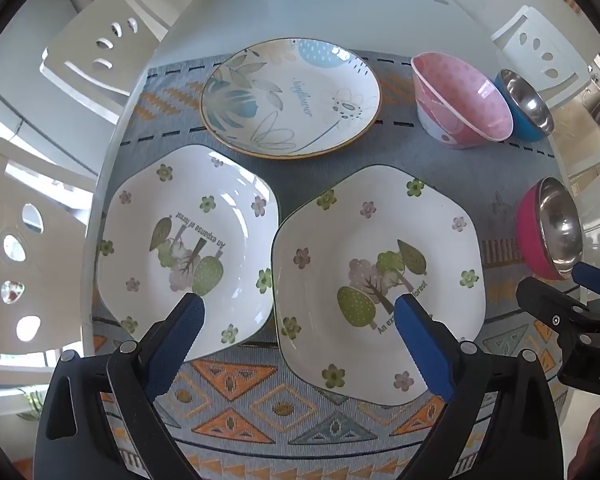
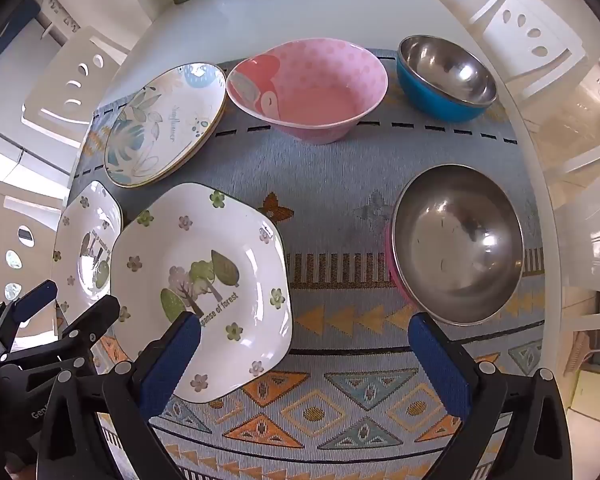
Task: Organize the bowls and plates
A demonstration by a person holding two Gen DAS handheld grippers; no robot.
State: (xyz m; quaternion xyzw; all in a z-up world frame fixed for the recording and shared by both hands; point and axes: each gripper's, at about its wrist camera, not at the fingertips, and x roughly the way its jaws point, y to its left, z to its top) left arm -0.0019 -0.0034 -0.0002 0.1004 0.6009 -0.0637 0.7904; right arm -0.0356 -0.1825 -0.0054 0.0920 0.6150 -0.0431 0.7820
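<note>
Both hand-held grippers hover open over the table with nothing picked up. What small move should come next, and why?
Probably lower the left hand-held gripper onto the near rim of one forest plate to stack it on its twin. Both hand-held grippers are open and empty, and the matching plates lie side by side.

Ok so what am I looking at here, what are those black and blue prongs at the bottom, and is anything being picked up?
Those prongs are two hand-held grasping tools, one in each of a person's hands. Each picture comes from a wide-angle camera on one tool, looking down along its blue fingers. The first is the left tool, the second the right tool.

On the patterned table mat lie two white square plates with tree prints, a round leaf-painted plate, a pink ceramic bowl, a blue-sided steel bowl and a pink-sided steel bowl.

Both tools are wide open above the dishes; nothing is held.
</note>
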